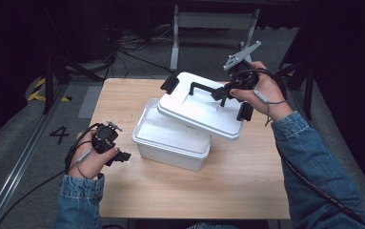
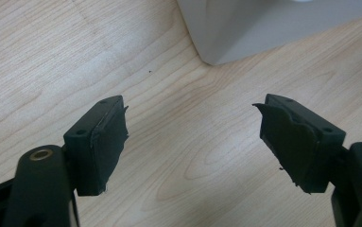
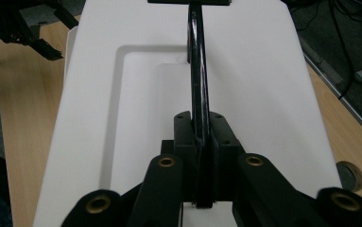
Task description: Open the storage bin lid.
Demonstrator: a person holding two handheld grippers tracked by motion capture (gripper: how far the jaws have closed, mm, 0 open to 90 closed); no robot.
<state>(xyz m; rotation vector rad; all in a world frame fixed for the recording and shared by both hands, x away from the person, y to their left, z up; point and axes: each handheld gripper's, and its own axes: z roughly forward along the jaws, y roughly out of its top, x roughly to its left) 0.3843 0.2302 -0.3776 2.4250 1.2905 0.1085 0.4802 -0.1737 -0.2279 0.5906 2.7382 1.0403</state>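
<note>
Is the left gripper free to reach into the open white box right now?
Probably yes: the left gripper is open, beside the white box, whose near half lies uncovered under the lifted lid.

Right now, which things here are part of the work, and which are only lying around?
In the work:
- white lid, lifted by its black handle
- right gripper, shut on that handle
- white box, open, below the lid

Lying about:
- left gripper, open over bare table
- floor cables
- metal stand behind the table

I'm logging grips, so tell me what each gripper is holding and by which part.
The right gripper is shut on the white lid by its black handle. The left gripper is open and holds nothing.
</note>
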